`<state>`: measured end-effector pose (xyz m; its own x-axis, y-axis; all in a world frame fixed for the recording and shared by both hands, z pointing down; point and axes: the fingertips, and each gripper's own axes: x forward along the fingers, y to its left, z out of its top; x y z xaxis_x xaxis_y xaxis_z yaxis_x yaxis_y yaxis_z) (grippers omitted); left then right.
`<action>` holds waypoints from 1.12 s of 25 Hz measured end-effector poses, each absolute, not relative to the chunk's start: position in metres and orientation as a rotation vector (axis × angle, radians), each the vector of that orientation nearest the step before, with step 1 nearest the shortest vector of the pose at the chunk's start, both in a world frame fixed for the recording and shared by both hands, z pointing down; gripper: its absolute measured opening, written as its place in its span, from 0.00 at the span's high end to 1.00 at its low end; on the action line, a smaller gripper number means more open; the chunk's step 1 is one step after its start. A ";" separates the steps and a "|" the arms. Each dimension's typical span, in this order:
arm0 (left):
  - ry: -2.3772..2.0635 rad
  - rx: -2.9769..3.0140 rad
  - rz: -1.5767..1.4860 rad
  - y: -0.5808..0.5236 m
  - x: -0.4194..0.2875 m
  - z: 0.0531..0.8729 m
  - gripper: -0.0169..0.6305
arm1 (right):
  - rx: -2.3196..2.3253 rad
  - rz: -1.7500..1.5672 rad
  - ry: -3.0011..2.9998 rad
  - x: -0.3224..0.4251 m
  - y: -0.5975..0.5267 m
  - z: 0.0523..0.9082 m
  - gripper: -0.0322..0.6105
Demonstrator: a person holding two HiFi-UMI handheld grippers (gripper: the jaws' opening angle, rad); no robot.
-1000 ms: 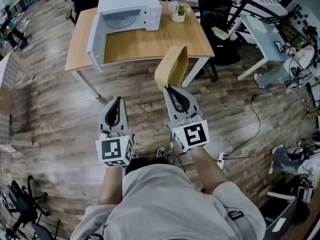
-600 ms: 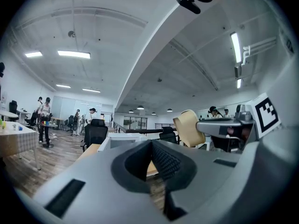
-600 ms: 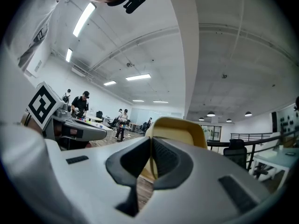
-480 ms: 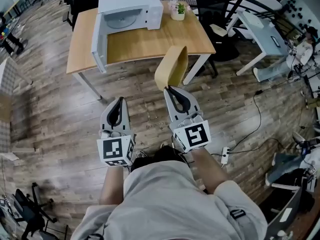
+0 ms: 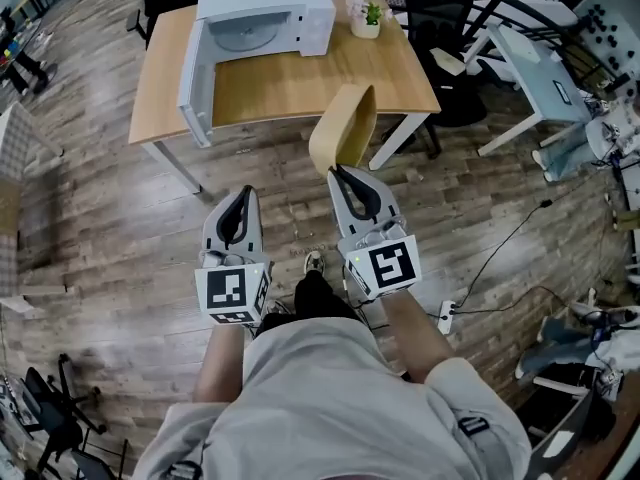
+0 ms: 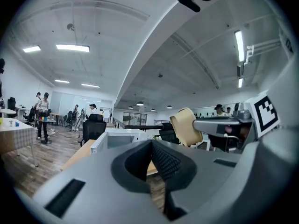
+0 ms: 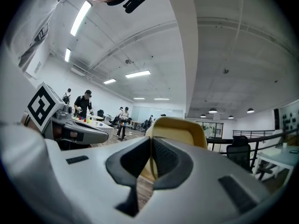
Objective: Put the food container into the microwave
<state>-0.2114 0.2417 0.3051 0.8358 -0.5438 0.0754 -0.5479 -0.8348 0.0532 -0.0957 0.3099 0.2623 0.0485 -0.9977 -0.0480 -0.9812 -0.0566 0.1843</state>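
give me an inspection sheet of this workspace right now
surface: light wooden table, carries the microwave and a plant
job's things: white microwave, door open; beige plastic food container, held in the air short of the table
clutter: small potted plant beside the microwave
grippers: left gripper fingers together, empty; right gripper fingers shut on the container's edge
cables: black cable across the floor, right side
surroundings: wood-plank floor, white desk
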 end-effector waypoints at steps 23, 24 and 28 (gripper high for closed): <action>-1.053 2.872 0.204 0.158 -0.078 0.323 0.96 | 2.046 -0.112 -2.286 0.042 0.221 0.299 0.92; -1.054 2.870 0.207 0.155 -0.075 0.325 0.96 | 2.043 -0.107 -2.290 0.044 0.217 0.300 0.92; -1.041 2.867 0.223 0.139 -0.063 0.332 0.96 | 2.035 -0.085 -2.291 0.052 0.201 0.309 0.92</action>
<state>-0.0632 0.1391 0.3320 0.7580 -0.6311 0.1650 -0.6432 -0.7652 0.0281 0.0521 0.2014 0.3088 -0.1171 -0.9929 0.0198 -0.9887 0.1184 0.0919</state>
